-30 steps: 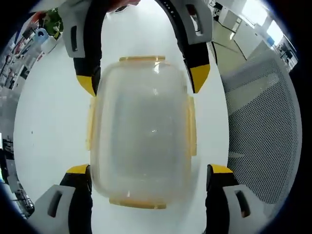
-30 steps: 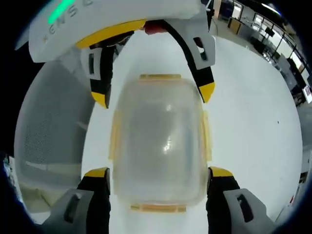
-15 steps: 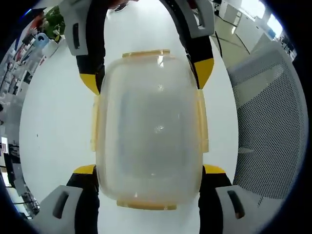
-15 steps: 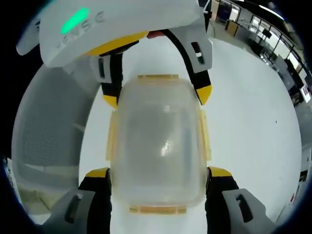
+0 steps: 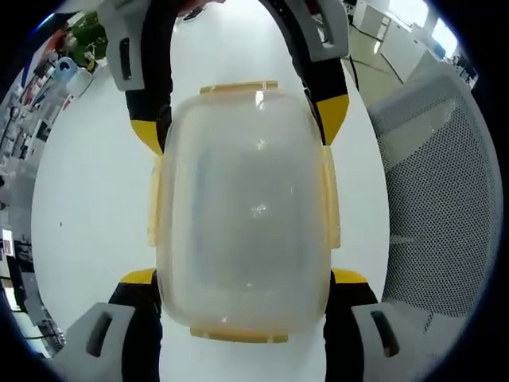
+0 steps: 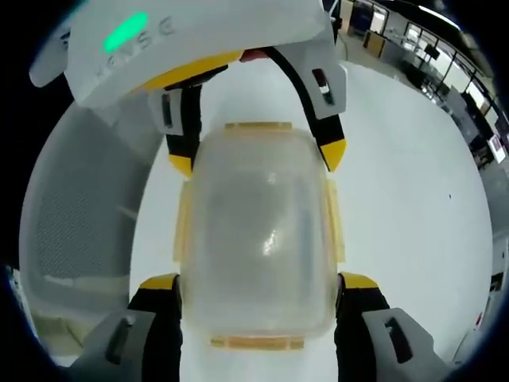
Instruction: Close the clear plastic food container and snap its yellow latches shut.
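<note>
The clear container [image 5: 242, 211] [image 6: 258, 231] sits on the white tabletop [image 5: 87, 199], lid on (nothing visible inside), yellow latches [image 5: 330, 199] at its sides. Left gripper [image 5: 242, 278] and right gripper [image 6: 258, 282] jaws clench its opposite ends.

Bright even overhead light, glare on container [image 5: 242, 207] (fisheye-bent edges)

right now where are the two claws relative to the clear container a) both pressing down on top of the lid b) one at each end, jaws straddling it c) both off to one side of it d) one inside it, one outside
b: in the left gripper view the left claw straddles the near end of the container, the right claw the far end.
</note>
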Available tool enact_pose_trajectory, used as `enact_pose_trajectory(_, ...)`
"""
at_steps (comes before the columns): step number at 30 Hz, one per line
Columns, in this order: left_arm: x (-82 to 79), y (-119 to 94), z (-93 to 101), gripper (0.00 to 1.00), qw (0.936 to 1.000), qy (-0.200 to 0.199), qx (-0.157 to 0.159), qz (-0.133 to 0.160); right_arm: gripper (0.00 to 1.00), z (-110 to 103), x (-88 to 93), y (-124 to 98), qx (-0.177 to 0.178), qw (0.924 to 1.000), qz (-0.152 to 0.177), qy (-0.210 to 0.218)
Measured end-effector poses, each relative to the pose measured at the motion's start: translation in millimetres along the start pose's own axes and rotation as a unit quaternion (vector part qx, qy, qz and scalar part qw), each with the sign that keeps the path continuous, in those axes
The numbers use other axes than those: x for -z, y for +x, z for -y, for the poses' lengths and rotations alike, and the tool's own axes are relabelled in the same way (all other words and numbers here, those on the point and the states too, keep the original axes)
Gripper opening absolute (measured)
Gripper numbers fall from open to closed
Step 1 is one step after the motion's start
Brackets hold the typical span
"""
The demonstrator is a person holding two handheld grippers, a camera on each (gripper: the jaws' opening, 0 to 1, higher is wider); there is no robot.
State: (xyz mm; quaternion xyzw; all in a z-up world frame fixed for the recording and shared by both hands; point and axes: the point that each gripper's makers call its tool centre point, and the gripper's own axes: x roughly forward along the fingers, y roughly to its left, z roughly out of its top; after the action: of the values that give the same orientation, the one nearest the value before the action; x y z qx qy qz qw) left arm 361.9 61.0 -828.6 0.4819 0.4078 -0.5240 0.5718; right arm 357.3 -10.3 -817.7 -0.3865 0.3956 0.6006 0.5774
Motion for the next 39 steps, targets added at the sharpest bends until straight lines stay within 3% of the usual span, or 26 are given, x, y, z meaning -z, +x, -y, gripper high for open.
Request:
enact_pose_trajectory(14,10.2,-2,-2.9,0.85,0.9999,0.013,0.002,-0.002,0.79,1,-8.2,4,0.005,0.9999,-0.008,0.012)
enact_pose_trajectory(39,45.3,-8,-4.2,0.85,0.9998,0.019,0.004,-0.007,0.79,3,-40.5,18,0.01,0.9997,-0.007,0.019)
